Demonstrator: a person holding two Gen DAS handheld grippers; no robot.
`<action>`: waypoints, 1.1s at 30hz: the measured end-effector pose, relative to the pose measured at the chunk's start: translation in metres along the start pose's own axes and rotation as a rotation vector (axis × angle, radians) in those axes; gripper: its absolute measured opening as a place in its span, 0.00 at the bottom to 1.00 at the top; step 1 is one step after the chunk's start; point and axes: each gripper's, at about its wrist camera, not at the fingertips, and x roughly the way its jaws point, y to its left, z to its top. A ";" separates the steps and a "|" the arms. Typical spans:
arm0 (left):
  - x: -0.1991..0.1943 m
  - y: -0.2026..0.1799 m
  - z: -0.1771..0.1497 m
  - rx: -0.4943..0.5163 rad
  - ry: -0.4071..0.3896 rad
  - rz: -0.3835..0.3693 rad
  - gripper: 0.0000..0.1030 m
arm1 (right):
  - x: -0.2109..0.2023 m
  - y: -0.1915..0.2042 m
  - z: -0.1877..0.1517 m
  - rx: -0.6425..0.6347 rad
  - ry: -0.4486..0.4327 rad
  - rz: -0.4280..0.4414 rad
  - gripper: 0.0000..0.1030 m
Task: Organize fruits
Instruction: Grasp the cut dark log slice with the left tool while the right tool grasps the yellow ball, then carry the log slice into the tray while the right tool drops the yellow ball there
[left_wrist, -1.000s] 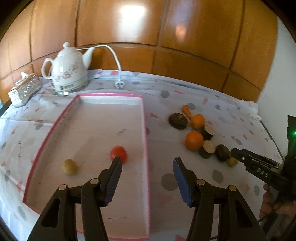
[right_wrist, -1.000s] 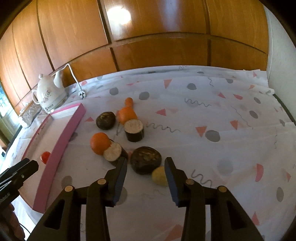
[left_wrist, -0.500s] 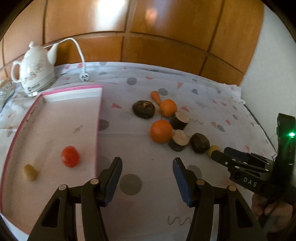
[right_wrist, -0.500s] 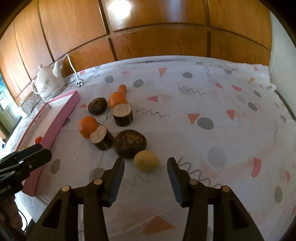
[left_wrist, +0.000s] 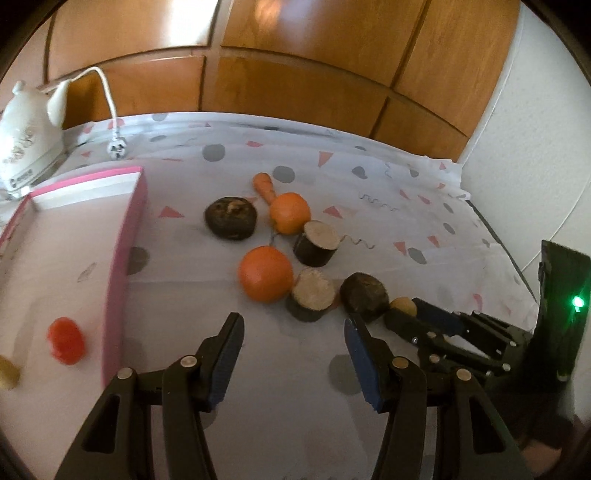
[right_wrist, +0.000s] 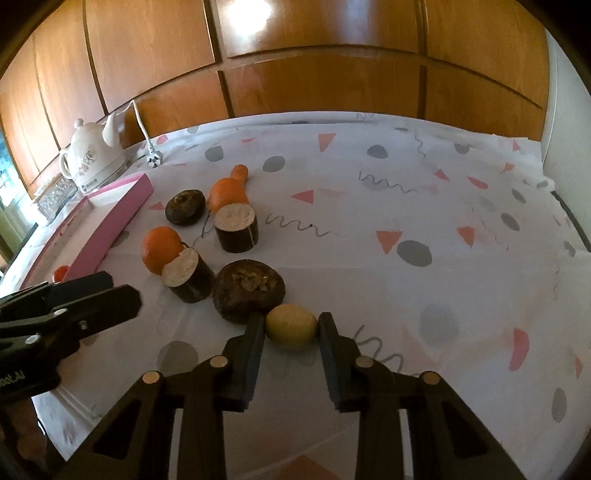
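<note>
With the right gripper (right_wrist: 291, 328) just closed on the small yellow fruit (right_wrist: 291, 326) and the left gripper (left_wrist: 293, 341) half open and empty, the round fruit could be squeezed out and lost if it is lifted quickly against the touching dark brown piece (right_wrist: 249, 293).

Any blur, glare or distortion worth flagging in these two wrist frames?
Left wrist: motion blur softens the red fruit and pink tray; glare on the wood panels. Right wrist: sharper, the yellow fruit crisp; one glare spot up top; fisheye bends both.

I see dim, warm light — glare patches on the far wood panelling (right_wrist: 236, 11), fisheye bending at dark edges, left view slightly blurred.
</note>
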 end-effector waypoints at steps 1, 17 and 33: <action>0.004 -0.002 0.002 0.002 0.003 0.002 0.56 | 0.000 -0.001 0.000 -0.001 -0.003 -0.001 0.29; 0.047 -0.009 0.015 0.011 0.017 0.046 0.47 | 0.005 -0.007 -0.004 0.018 -0.057 -0.019 0.29; 0.034 -0.003 -0.012 0.067 -0.051 0.076 0.32 | 0.009 -0.006 -0.005 0.003 -0.059 -0.036 0.29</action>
